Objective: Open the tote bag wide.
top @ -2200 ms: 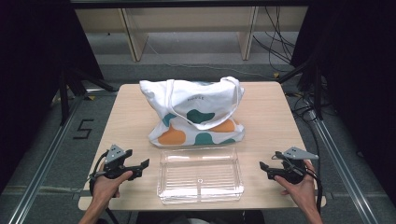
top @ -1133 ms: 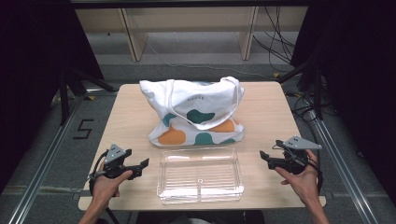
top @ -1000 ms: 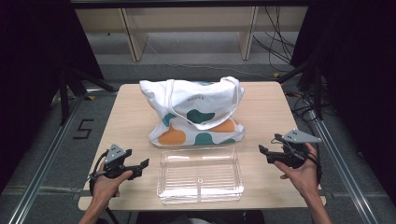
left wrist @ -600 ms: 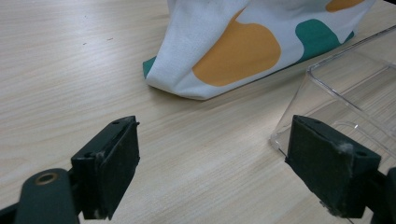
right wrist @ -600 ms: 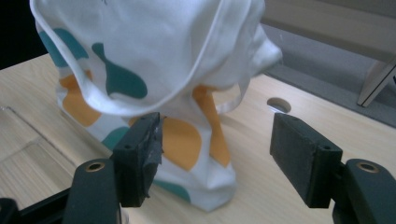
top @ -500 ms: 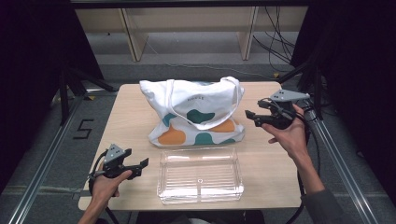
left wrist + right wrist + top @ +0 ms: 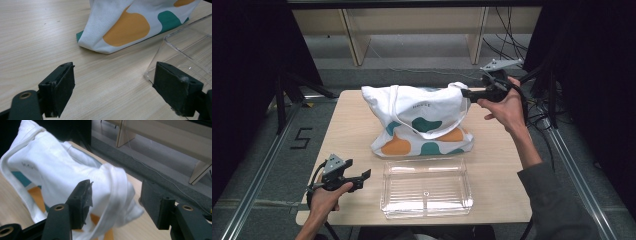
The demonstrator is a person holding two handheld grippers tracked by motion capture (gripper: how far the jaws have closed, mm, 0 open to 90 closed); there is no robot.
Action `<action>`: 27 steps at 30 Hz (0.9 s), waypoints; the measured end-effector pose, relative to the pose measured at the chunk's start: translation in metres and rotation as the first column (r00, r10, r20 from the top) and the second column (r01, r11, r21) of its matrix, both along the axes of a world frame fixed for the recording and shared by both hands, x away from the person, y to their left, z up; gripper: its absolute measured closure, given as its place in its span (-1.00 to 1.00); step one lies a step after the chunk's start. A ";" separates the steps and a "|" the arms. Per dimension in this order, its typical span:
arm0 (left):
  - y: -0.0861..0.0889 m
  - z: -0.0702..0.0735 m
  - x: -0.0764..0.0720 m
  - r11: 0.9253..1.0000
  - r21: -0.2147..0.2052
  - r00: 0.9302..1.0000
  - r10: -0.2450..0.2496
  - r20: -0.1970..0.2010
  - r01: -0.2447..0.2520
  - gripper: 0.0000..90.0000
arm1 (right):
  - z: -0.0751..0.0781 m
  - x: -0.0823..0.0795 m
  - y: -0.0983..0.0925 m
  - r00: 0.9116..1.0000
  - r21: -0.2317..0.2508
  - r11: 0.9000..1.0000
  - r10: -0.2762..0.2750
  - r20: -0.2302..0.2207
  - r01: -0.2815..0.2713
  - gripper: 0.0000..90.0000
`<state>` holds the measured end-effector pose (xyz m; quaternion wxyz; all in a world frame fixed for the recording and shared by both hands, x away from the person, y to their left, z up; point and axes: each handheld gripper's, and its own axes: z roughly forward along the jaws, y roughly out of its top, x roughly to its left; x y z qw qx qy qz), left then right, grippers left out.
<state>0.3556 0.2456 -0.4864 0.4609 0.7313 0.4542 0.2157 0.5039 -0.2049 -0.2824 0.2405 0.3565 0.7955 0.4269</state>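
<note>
A white tote bag (image 7: 422, 122) with orange and teal blobs lies slumped in the middle of the wooden table (image 7: 352, 115). A clear plastic tray (image 7: 426, 187) sits in front of it. My right gripper (image 7: 465, 93) is raised at the bag's top right corner. In the right gripper view its jaws (image 7: 116, 195) stand either side of the bag's bunched white rim (image 7: 117, 192); they have just been closing and do not pinch it. My left gripper (image 7: 362, 180) rests open at the front left. Its view has bare table between the jaws (image 7: 122, 92), the bag (image 7: 125, 27) and the tray (image 7: 190, 50) beyond.
Wooden shelf legs (image 7: 354, 40) stand on the floor behind the table. Black cables (image 7: 542, 107) hang off the right edge. A "5" mark (image 7: 302, 137) lies on the floor at the left. Bare table runs to the left and right of the bag.
My right gripper has risen from the table's front right and travelled back and left to the bag's top right corner, its jaws narrowing. The left gripper, bag and tray have stayed put.
</note>
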 end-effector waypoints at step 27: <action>0.001 0.001 0.000 1.000 -0.015 1.000 -0.003 -0.002 0.003 -0.63 | -0.007 0.057 0.032 0.985 0.003 1.000 -0.006 -0.175 0.006 0.45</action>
